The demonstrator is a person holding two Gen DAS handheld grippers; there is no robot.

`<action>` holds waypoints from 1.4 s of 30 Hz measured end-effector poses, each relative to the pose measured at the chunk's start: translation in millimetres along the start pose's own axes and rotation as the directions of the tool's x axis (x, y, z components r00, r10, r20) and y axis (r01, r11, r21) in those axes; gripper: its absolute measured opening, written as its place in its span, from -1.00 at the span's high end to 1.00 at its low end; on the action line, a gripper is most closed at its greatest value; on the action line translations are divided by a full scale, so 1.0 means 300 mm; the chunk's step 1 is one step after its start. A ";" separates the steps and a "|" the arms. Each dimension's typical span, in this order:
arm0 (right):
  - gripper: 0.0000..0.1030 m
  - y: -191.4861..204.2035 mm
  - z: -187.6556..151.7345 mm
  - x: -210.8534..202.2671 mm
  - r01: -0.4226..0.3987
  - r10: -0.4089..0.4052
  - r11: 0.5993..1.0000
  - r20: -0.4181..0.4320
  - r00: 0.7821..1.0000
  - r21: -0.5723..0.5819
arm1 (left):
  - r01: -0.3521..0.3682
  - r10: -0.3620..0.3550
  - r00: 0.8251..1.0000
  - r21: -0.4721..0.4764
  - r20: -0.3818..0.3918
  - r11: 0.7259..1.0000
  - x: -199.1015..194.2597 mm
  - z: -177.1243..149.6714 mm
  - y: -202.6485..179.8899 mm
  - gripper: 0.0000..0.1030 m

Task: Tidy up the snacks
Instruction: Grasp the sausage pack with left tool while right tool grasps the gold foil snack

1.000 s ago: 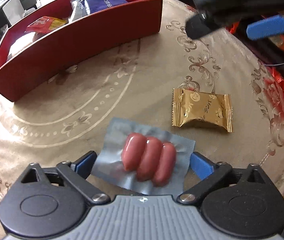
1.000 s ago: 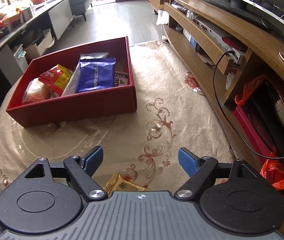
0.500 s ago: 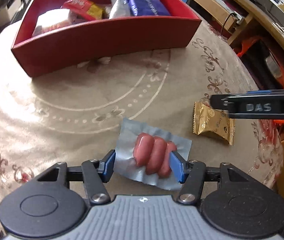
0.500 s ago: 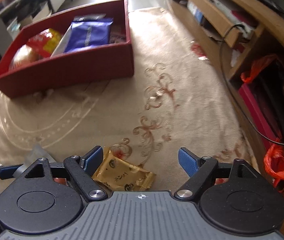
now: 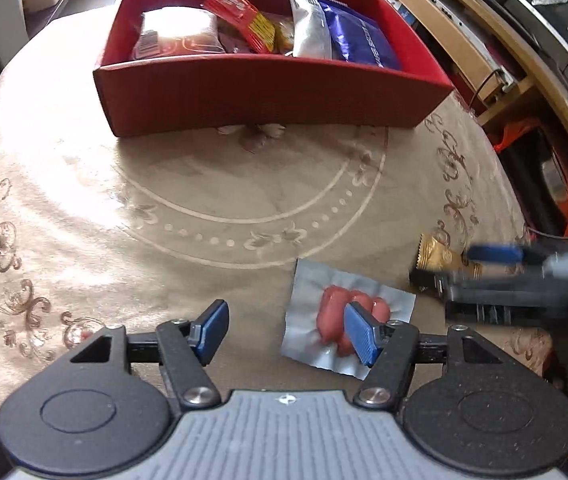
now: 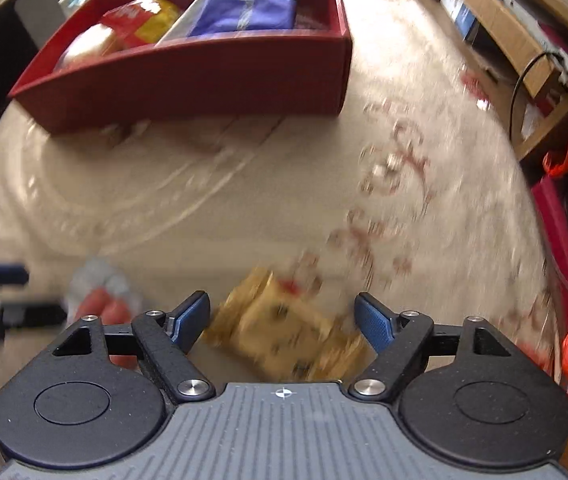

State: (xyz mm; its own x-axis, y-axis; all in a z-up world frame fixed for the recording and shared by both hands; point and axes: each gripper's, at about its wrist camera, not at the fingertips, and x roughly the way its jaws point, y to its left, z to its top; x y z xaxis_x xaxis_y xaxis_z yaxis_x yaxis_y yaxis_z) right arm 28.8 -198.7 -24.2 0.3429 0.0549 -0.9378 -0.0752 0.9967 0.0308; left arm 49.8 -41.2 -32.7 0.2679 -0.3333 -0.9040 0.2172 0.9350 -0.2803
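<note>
Beige patterned cloth covers the round table (image 5: pixel 172 184), which carries a red box (image 5: pixel 268 92) at its far side. A wooden shelf unit (image 5: pixel 484 48) runs along the right of the room.

Box contents: a blue packet (image 5: pixel 360 42), a silver packet (image 5: pixel 310 26), a red and yellow packet (image 5: pixel 244 20) and a pale wrapped item (image 5: pixel 178 34).

Left claw (image 5: pixel 286 328): fingers spread wide, holding nothing. The sausage pack (image 5: pixel 344 312), three pink sausages in clear film, lies flat on the cloth. It sits off to the right of the claw's gap, partly behind the right blue pad (image 5: pixel 360 334); contact with the pad cannot be determined.

Right claw (image 6: pixel 282 322): fingers spread wide, positioned on either side of the gold wrapper (image 6: pixel 284 336), which lies on the cloth. The view is blurred, so contact between pads and wrapper cannot be determined. In the left wrist view, the gold wrapper (image 5: pixel 436 256) lies just right of the sausage pack, with the right claw (image 5: pixel 492 276) over it.
</note>
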 end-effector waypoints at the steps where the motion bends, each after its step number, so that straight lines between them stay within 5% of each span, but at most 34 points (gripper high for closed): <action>1: -0.58 0.014 -0.021 -0.011 -0.002 0.002 1.000 -0.007 1.000 -0.015 | 0.004 -0.004 1.000 0.000 0.001 1.000 -0.004 0.001 0.003 -0.16; 7: -0.19 0.115 -0.118 -0.060 -0.017 0.010 0.990 -0.047 0.999 -0.141 | 0.012 -0.012 1.000 0.002 0.004 1.000 -0.016 0.001 0.011 -0.21; 15: -0.21 0.102 -0.055 -0.047 0.064 -0.065 0.997 -0.018 0.998 -0.052 | 0.024 -0.024 1.000 -0.007 -0.016 1.000 -0.016 -0.014 0.012 -0.22; 17: -0.56 0.087 -0.037 -0.062 0.017 -0.017 1.000 -0.012 1.000 -0.006 | 0.030 -0.030 0.999 -0.014 -0.019 0.999 -0.019 -0.024 0.014 -0.22; 27: 0.09 0.101 -0.027 -0.027 0.065 -0.066 0.997 -0.005 0.998 -0.030 | 0.004 -0.006 0.999 -0.035 -0.042 0.999 0.006 -0.086 -0.036 -0.28; 34: 0.10 0.076 -0.061 -0.066 0.066 -0.065 0.997 0.013 0.998 -0.033 | 0.003 -0.010 0.999 -0.161 -0.044 0.987 0.039 -0.112 -0.076 -0.29; 42: 0.10 0.017 -0.050 -0.083 0.051 -0.051 0.999 0.028 0.998 0.000 | -0.094 0.094 0.996 -0.076 -0.011 0.993 0.073 -0.103 -0.156 -0.44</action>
State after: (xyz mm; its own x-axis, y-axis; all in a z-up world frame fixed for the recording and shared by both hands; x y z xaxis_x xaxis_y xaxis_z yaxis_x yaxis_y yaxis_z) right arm 5.7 -195.9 -5.7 0.3724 0.0060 -0.9280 -0.0576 0.9982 -0.0167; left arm 16.5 -88.6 -49.3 0.2762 -0.2429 -0.9299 0.1191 0.9687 -0.2177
